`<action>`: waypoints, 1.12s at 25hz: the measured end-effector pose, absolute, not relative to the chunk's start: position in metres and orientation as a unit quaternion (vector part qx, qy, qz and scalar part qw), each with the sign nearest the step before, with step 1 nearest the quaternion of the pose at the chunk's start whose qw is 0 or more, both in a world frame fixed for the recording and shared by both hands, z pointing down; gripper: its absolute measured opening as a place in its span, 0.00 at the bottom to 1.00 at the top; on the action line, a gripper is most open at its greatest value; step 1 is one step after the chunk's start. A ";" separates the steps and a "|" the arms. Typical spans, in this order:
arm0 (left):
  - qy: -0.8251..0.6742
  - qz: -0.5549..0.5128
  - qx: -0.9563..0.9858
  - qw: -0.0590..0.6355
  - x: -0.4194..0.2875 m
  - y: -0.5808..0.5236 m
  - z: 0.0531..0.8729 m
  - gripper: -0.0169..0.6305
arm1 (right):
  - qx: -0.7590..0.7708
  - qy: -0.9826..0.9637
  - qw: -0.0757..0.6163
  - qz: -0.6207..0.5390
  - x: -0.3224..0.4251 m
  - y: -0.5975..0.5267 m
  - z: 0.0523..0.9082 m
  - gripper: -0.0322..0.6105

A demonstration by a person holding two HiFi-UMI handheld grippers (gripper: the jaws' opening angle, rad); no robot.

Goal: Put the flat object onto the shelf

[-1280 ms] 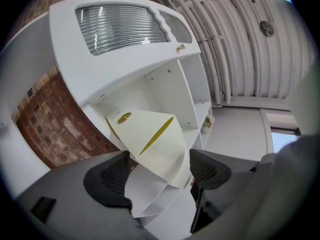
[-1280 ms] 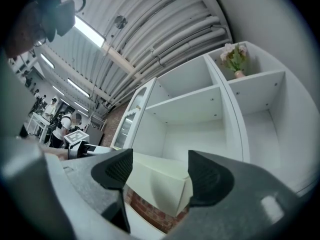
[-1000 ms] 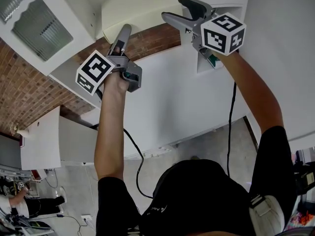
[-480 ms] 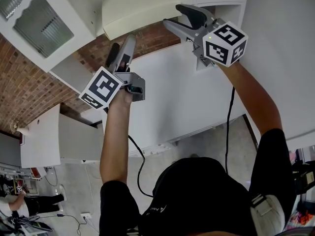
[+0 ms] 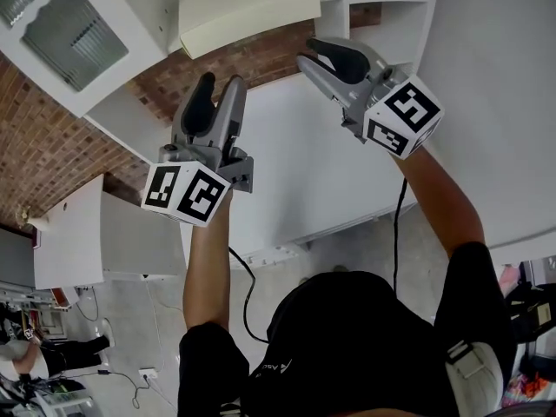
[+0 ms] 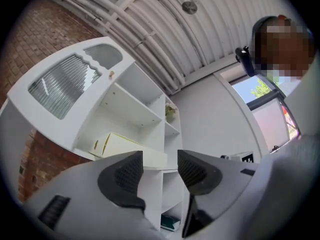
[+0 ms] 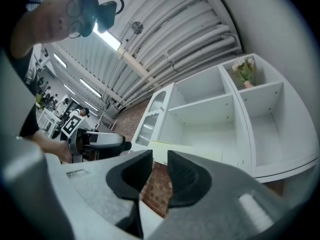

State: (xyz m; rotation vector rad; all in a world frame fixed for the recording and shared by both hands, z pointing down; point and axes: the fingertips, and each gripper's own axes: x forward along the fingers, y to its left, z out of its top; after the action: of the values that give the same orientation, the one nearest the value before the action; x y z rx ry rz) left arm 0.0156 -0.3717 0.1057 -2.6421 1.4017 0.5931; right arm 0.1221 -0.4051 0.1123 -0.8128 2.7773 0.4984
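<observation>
The flat cream object (image 5: 248, 11) lies on the bottom board of the white shelf unit (image 5: 382, 24), one end sticking out past the edge. It also shows in the left gripper view (image 6: 127, 146) and the right gripper view (image 7: 200, 151). My left gripper (image 5: 219, 94) hangs below it, drawn back, and its jaws are closing with nothing between them (image 6: 160, 169). To the right my right gripper (image 5: 323, 55) is also off the object, and its jaws are closing to a narrow empty gap (image 7: 160, 171).
A brick wall (image 5: 52, 146) runs behind and under the shelf. The cabinet door with ribbed glass (image 5: 65, 33) stands at the left. A vase of flowers (image 7: 245, 71) sits in an upper compartment, a green item (image 6: 170, 223) in a lower one. Cables hang from both grippers.
Both grippers have drawn back and down from the flat object, which stays on the shelf. Both pairs of jaws have narrowed.
</observation>
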 end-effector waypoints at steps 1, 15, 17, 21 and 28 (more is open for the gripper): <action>0.457 0.188 -0.868 0.055 0.019 -0.368 0.108 0.33 | -0.276 0.940 0.102 0.174 0.121 -0.401 0.115 0.18; 0.455 0.151 -0.870 0.115 0.043 -0.335 0.128 0.02 | -0.272 0.941 0.146 0.137 0.107 -0.375 0.143 0.05; 0.457 0.146 -0.869 0.122 0.044 -0.332 0.130 0.02 | -0.271 0.941 0.149 0.136 0.106 -0.372 0.147 0.05; 0.460 0.140 -0.868 0.128 0.044 -0.326 0.132 0.02 | -0.267 0.941 0.150 0.142 0.104 -0.361 0.151 0.05; 0.452 0.137 -0.873 0.120 0.048 -0.327 0.139 0.02 | -0.257 0.946 0.146 0.137 0.098 -0.354 0.159 0.05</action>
State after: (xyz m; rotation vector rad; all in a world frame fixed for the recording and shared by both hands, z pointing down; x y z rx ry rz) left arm 0.0480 -0.3270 0.1393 -2.5518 1.3200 0.3994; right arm 0.0985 -0.3536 0.1588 -0.7397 2.7230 0.3944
